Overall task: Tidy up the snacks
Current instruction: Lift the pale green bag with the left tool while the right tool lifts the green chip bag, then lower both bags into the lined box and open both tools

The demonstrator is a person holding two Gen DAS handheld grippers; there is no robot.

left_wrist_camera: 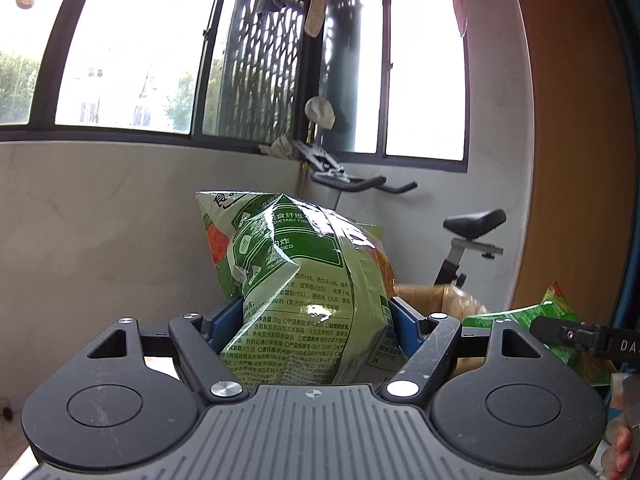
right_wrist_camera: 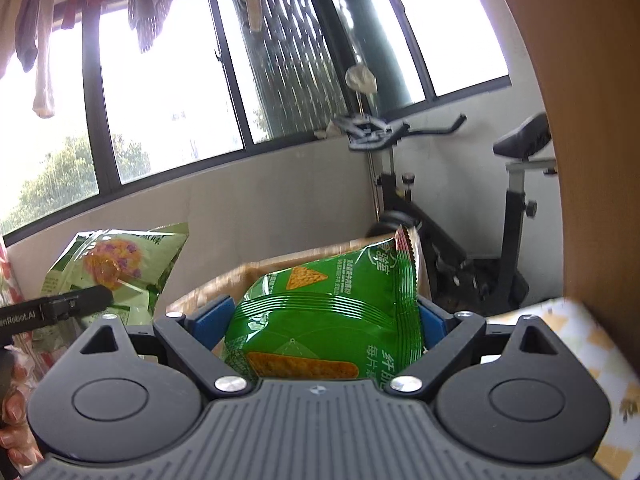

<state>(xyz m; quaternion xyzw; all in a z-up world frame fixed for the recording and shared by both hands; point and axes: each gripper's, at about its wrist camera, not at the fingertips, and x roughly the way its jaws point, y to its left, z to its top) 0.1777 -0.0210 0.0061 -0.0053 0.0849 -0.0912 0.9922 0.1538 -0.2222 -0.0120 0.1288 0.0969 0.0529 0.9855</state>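
While both grippers sit low in their own frames, each carries a snack bag between blue pads.

Left wrist view: left gripper at bottom centre, jaws fairly wide and closed on a pale green bag. Bag stands nearly upright, puffed, its crimped top reaching mid-frame; printed back panel faces the camera. Blue pads press its lower sides. Behind it, at centre right, the rim of a cardboard box. At lower right, the tip of the right gripper juts in with part of a dark green bag. Fingertips of a hand show at the bottom right edge.

Right wrist view: right gripper at bottom centre, jaws very wide and closed on the dark green bag. Bag lies tilted, crimped end up toward centre right, cracker pictures on its face. Cardboard box just behind it, wall visible to the left of the bag. At left, the left gripper's finger crosses in front of the pale green bag. A hand is partly seen at the lower left edge. Patterned cloth at lower right.

Background, both views: windows, hanging laundry along the top, exercise bike at right, wooden panel on the far right.
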